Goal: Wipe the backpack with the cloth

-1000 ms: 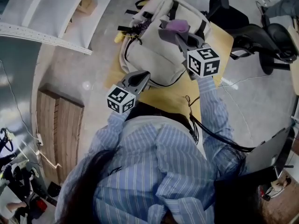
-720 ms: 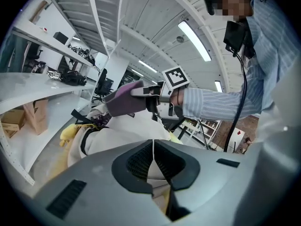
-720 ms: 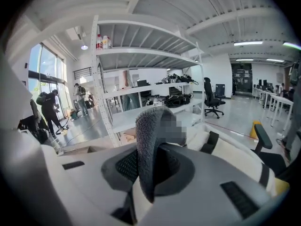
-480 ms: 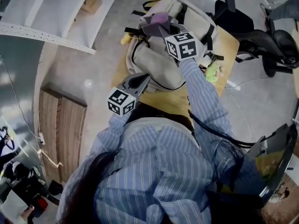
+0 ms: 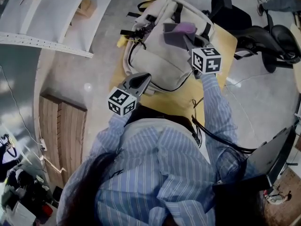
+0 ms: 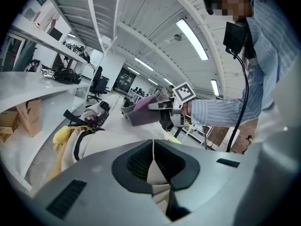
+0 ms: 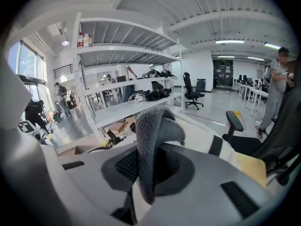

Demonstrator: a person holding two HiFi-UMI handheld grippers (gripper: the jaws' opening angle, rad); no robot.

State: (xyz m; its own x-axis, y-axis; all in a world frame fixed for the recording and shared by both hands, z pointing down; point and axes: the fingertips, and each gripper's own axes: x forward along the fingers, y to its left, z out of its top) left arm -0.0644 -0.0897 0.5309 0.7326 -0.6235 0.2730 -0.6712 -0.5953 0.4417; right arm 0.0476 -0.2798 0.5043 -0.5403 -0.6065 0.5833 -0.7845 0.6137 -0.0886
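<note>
Backpack (image 5: 160, 55) lies on the bench (image 5: 225, 46), ahead of me. My left tongs (image 5: 136, 81) closed on its near edge. My right tongs (image 5: 186, 37), cloth (image 5: 178, 32) between them, over its far right part. Chair (image 5: 263, 36) right of the bench; shelf (image 5: 51, 18) off left.

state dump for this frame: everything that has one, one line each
backpack: lying flat on the table, near edge pinched.
cloth: bunched up, clamped, over the backpack's upper part.
left gripper: fingers shut on backpack fabric.
right gripper: fingers shut on the cloth.
</note>
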